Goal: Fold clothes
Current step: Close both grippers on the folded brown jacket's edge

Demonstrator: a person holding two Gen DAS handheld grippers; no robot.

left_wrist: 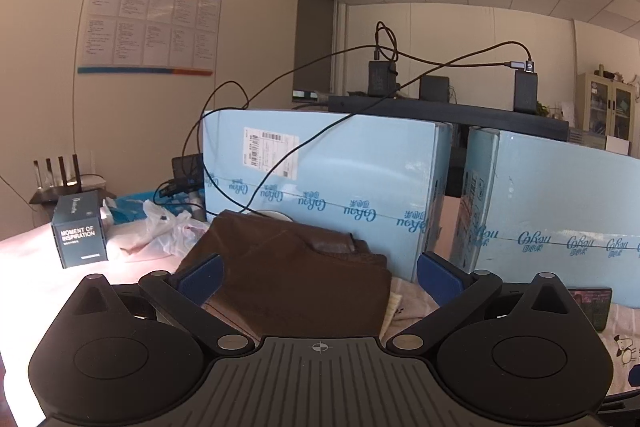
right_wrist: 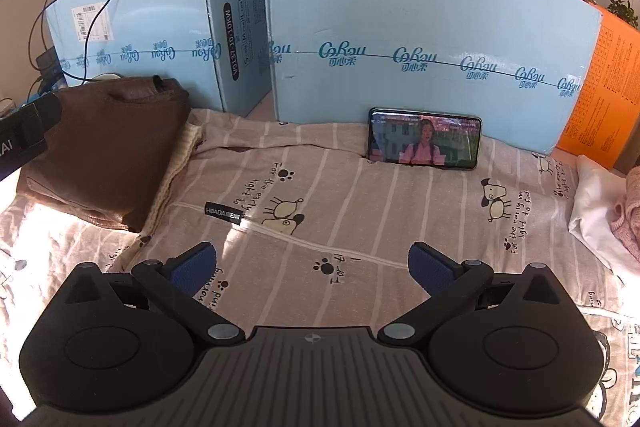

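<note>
A folded brown garment (left_wrist: 296,275) lies on top of a cream knit piece (right_wrist: 176,167) at the left of the bed; it also shows in the right wrist view (right_wrist: 108,147). My left gripper (left_wrist: 320,273) is open and empty, hovering just above and in front of the brown garment. My right gripper (right_wrist: 312,265) is open and empty over the striped dog-print sheet (right_wrist: 360,211). A pink knit garment (right_wrist: 628,215) and a white cloth (right_wrist: 596,203) lie at the right edge.
Light blue cartons (right_wrist: 400,39) wall off the back, with an orange box (right_wrist: 604,83) at right. A phone (right_wrist: 424,141) playing video leans on them. A dark box (left_wrist: 80,235) and plastic bag (left_wrist: 164,227) sit at left. Cables (left_wrist: 280,75) hang over the cartons.
</note>
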